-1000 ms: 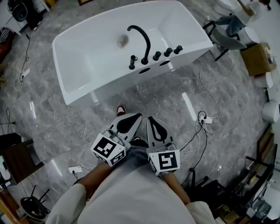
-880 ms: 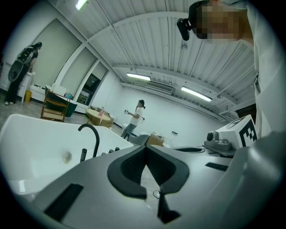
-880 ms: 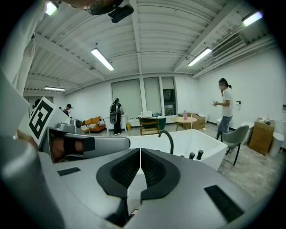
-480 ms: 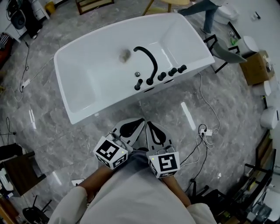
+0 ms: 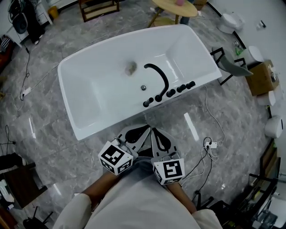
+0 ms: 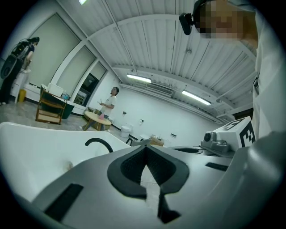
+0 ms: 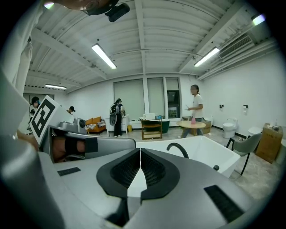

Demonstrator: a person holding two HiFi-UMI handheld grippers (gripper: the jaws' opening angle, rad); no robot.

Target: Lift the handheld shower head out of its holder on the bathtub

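The white bathtub [image 5: 85,96] lies ahead on the grey marble floor. On its near rim stand a black arched spout [image 5: 158,76] and a row of black fittings; the leftmost, taller piece [image 5: 146,103] looks like the handheld shower head in its holder. My left gripper [image 5: 145,129] and right gripper [image 5: 154,130] are side by side just short of the tub's near rim, both shut with nothing between the jaws. The spout [image 6: 100,143] shows beyond my left gripper [image 6: 145,145] in the left gripper view. The right gripper view shows the spout [image 7: 178,147] past my right gripper [image 7: 140,150].
A power strip with cables [image 5: 210,145] lies on the floor at the right. A grey chair [image 5: 230,65] and a cardboard box [image 5: 261,71] stand right of the tub. A round wooden table [image 5: 174,6] is behind it, and a person [image 7: 195,107] stands there.
Both grippers have moved forward together towards the tub, which has slid lower and nearer in the head view. Both stay shut.
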